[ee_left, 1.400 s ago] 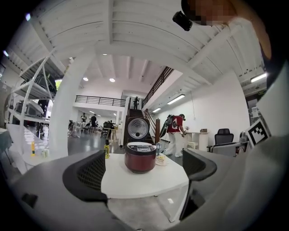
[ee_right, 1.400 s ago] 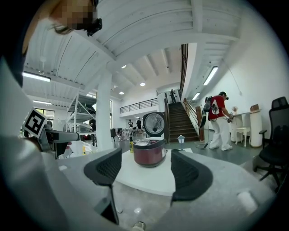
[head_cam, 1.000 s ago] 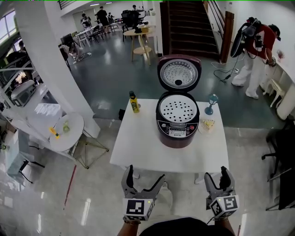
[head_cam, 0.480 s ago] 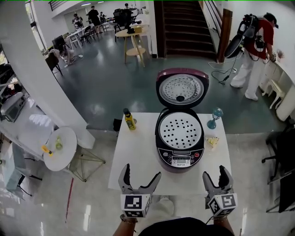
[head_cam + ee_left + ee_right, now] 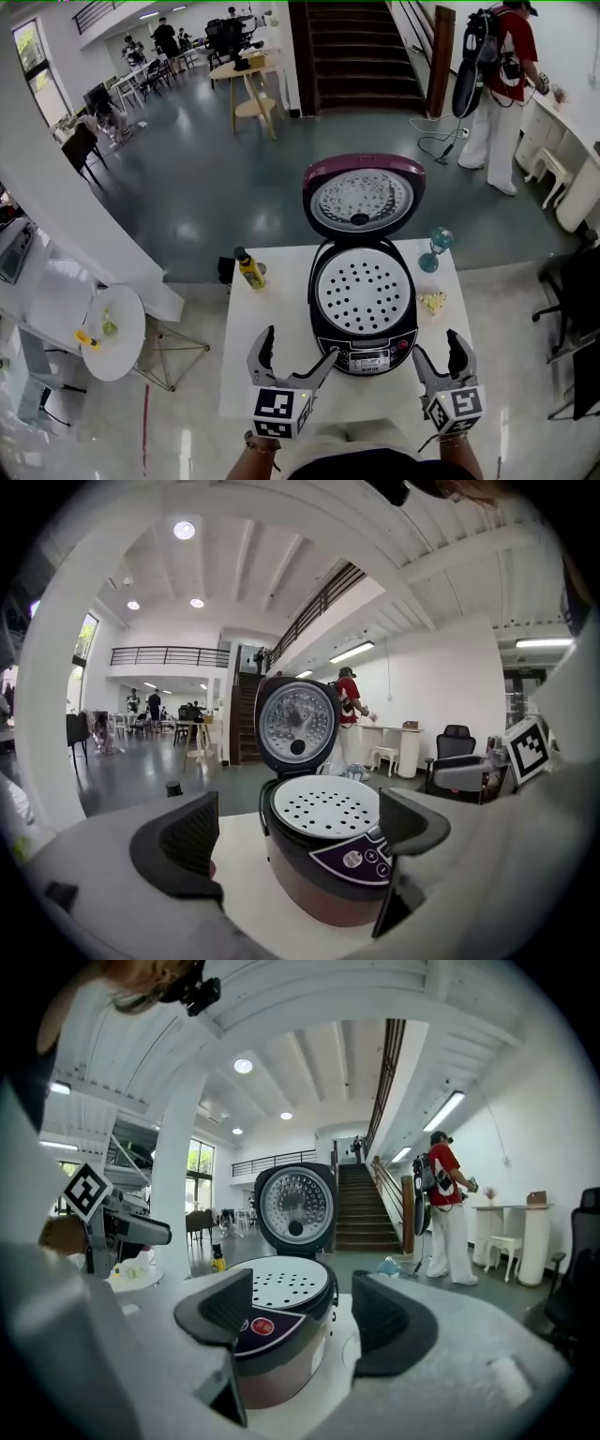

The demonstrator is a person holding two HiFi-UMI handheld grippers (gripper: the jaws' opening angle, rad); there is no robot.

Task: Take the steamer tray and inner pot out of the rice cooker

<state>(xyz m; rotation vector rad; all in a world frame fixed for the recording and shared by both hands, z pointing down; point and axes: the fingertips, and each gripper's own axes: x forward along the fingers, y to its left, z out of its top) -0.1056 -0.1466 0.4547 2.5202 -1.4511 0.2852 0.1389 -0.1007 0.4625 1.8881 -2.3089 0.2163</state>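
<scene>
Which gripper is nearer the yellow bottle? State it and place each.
Left. The left gripper, open, is at the near edge of the table, on the same side of the rice cooker as the yellow bottle; the right gripper, open, is across the cooker.

The grey two-jaw left gripper (image 5: pixel 298 349), bearing a marker cube, is held forward and tilted slightly downward, its black-padded jaws spread wide. The matching right gripper (image 5: pixel 437 349) is held alongside, well apart, its jaws likewise parted.
</scene>
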